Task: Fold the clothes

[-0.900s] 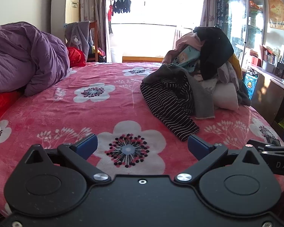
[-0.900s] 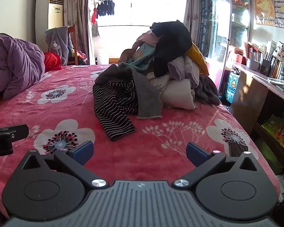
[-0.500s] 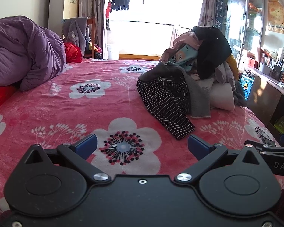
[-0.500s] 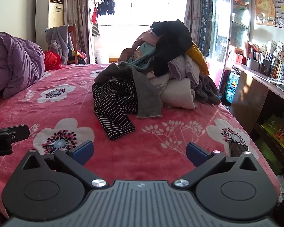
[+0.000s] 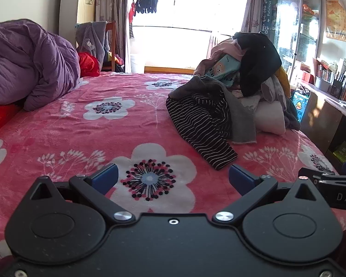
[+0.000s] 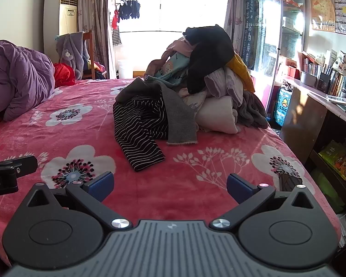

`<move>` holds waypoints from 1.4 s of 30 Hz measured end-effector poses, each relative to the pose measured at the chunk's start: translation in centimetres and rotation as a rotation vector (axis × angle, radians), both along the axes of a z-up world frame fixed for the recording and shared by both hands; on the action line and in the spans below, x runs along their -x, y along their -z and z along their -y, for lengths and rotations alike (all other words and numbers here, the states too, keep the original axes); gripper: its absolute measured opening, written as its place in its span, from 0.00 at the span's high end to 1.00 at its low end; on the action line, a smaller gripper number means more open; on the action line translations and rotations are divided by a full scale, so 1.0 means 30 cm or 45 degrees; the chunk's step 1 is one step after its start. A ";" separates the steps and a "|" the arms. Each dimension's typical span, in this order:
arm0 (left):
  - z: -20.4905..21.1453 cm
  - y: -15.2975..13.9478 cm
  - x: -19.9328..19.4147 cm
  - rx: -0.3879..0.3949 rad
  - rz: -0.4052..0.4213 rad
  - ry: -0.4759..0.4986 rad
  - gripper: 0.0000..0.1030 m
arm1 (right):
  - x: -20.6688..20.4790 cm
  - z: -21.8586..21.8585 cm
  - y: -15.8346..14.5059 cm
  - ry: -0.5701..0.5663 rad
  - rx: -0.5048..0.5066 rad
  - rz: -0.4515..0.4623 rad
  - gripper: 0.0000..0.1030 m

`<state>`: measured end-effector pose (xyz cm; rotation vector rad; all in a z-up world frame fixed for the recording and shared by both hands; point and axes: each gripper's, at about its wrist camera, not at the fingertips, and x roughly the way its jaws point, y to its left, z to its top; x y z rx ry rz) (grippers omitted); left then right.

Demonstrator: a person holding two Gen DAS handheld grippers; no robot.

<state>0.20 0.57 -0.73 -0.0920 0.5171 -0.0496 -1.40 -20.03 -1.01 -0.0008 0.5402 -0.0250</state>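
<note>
Right wrist view shows both hand-held grippers, right (image 6: 169,185) and left (image 5: 173,177), wide open and empty, so reach for the striped top (image 6: 138,129) trailing from the clothes pile (image 6: 203,80) on the bed (image 6: 207,161).

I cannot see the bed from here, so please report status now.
Left tool open, empty. Right tool open, empty. Clothes pile unfolded, striped garment nearest. Bedspread between, nothing in the way.
</note>
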 end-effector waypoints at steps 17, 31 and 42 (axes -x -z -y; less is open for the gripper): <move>-0.001 0.025 -0.012 0.015 -0.033 0.022 0.00 | -0.006 0.006 0.011 -0.001 -0.008 -0.010 0.00; 0.008 0.034 -0.007 0.029 -0.043 0.008 0.00 | -0.012 -0.004 0.027 -0.012 0.000 -0.022 0.00; 0.020 0.048 -0.050 0.031 -0.018 0.013 0.00 | -0.042 -0.005 0.046 -0.027 0.009 -0.032 0.00</move>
